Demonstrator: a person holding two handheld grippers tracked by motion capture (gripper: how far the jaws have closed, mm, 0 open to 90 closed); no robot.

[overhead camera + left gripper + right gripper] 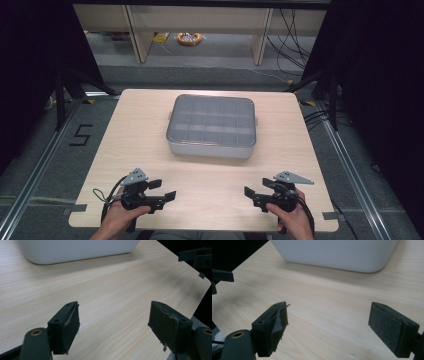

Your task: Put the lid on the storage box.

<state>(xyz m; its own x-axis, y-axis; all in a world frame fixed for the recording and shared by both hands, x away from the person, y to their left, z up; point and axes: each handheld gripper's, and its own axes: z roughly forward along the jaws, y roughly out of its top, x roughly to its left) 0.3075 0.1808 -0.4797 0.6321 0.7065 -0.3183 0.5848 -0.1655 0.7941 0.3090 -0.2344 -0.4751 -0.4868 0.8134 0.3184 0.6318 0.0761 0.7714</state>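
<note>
A white plastic box with a clear lid over a grid of compartments sits shut at the middle of the wooden table. My left gripper is held near the front left edge, open, with nothing between its jaws. My right gripper is held near the front right edge, open and empty too. Both point inward toward each other. In the left gripper view the box's white wall lies beyond the open gripper. The right gripper view has the same wall ahead of the open gripper.
Bare wood lies between the grippers and the box. Black curtains stand at both sides. On the floor beyond the table are shelf legs, cables and a yellow roll. A "5" is taped on the floor at the left.
</note>
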